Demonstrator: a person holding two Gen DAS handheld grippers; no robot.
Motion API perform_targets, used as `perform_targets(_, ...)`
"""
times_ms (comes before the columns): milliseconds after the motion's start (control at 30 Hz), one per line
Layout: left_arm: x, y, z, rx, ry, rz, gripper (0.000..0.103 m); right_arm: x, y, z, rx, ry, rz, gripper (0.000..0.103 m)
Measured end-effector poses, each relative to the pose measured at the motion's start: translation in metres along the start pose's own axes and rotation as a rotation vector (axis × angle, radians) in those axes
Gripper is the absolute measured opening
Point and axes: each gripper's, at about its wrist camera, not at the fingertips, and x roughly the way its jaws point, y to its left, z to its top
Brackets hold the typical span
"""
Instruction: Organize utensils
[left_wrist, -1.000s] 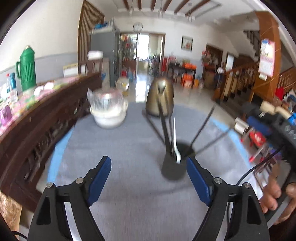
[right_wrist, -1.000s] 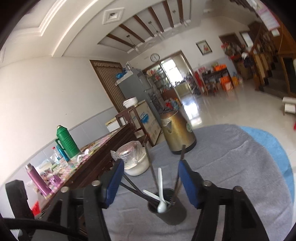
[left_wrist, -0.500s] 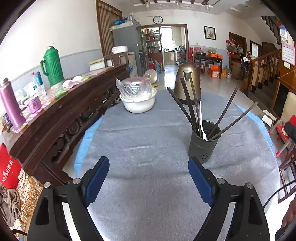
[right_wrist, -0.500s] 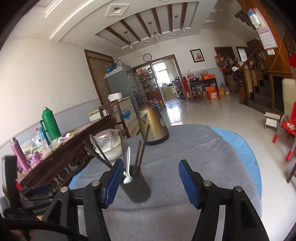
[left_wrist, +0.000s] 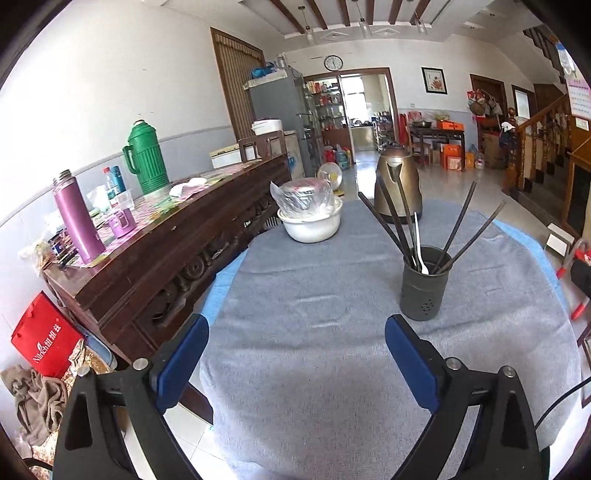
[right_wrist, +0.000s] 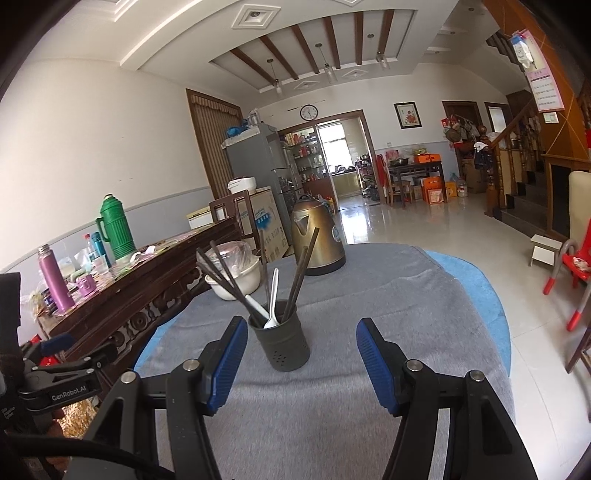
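A dark grey utensil cup (left_wrist: 424, 286) stands upright on the grey-clothed table (left_wrist: 314, 350). It holds several dark chopsticks (left_wrist: 456, 227) and a white spoon (left_wrist: 419, 243). In the right wrist view the cup (right_wrist: 282, 339) holds the chopsticks (right_wrist: 303, 273) and a white spoon (right_wrist: 272, 302). My left gripper (left_wrist: 295, 354) is open and empty, low over the cloth, with the cup ahead to its right. My right gripper (right_wrist: 299, 362) is open and empty, with the cup just ahead between its blue pads (right_wrist: 227, 365).
A brass kettle (left_wrist: 397, 194) and a white bowl with a wrapped dish (left_wrist: 310, 218) stand at the table's far side. A dark wooden sideboard (left_wrist: 155, 251) with flasks runs along the left. A red chair (right_wrist: 572, 269) stands on the floor at right.
Both grippers have drawn back and away from the cup, which now looks farther and smaller. Both stay open and empty. The cup and utensils have not moved.
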Motion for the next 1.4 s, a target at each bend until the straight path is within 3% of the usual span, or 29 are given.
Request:
perform_targets(200,-0.004,-0.007,-0.003,0.006,-0.01,0.022,0.097,0.001,0.003,-0.004,0.0,0.001,0.026,0.066)
perform_targets(567,0.003,-0.011,-0.021,0.051,0.064,0.016,0.097,0.02,0.0,-0.024,0.04,0.044,0.011,0.066)
perform_targets(967,-0.022,-0.001,-0.023,0.044,0.023,0.014,0.097,-0.006,0.02,-0.017,0.011,0.0,0.015,0.066)
perform_targets(1400,-0.017,0.007,-0.027,0.024,0.057,0.013,0.097,-0.004,0.026,-0.022,0.014,0.012,0.023,0.066)
